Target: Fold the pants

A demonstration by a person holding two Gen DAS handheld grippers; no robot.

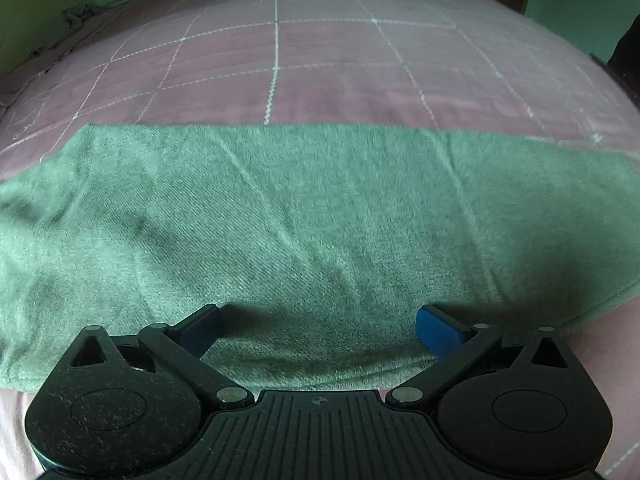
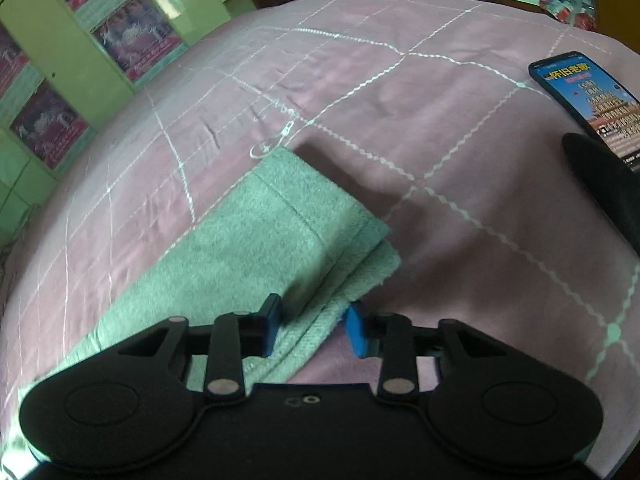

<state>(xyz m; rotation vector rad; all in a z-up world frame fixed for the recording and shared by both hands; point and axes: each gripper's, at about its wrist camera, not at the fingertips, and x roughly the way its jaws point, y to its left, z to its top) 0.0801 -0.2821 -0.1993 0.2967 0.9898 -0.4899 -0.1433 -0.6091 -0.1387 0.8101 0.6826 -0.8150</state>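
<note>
left hand-held gripper [image 1: 318, 326] agape over pants [image 1: 280, 220] | right hand-held gripper [image 2: 314, 326] straddles hem, pads apart | bedspread [image 2: 460, 200]

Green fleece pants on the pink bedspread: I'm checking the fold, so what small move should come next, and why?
Probably close the right gripper on the hem of the green fleece pants: its jaws straddle that edge with a gap left. The left gripper hangs wide open over the cloth.

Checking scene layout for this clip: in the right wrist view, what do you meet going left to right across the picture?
Green cabinet with posters → folded green pants on the pink bedsheet, with the right gripper at their near hem → phone with a lit screen at the right edge.
</note>
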